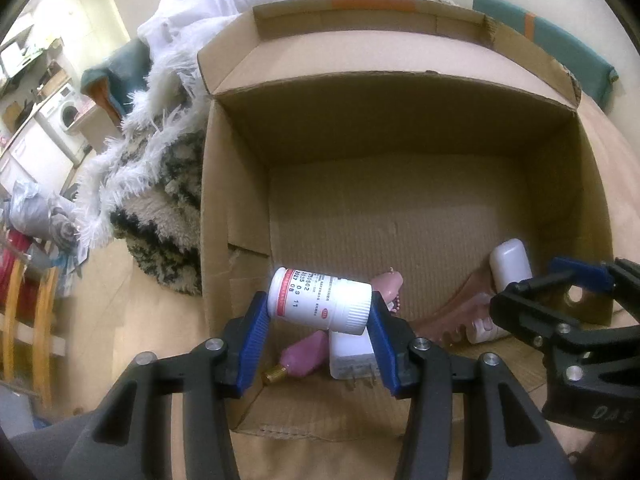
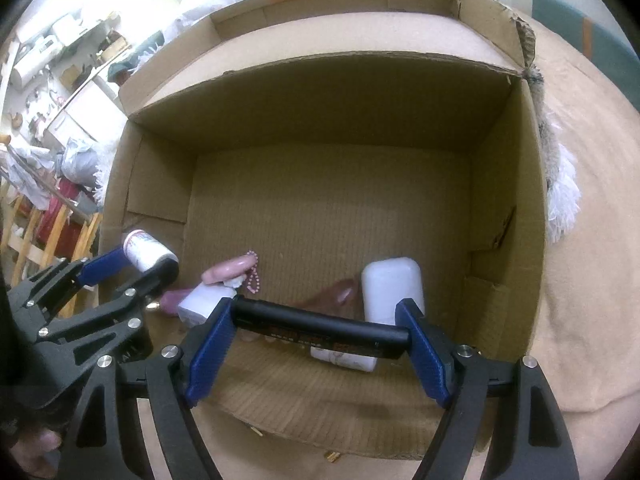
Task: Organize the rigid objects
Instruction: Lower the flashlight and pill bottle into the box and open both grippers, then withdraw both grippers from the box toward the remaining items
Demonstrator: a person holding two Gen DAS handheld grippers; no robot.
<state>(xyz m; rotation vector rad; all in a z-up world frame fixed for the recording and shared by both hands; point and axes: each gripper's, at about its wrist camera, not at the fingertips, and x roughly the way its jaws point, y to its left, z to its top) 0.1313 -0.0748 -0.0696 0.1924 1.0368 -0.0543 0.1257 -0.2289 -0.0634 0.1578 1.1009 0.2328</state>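
My left gripper is shut on a white pill bottle, held sideways over the near left corner of an open cardboard box. My right gripper is shut on a black stick-shaped object, held crosswise over the box's near edge. On the box floor lie a white charger plug, a pink bulb-shaped item, a pink bead charm, a white rounded case and a brown comb.
The box sits on a tan surface. White fluffy fabric and a black-and-cream rug lie left of it. A wooden chair and a washing machine stand further left.
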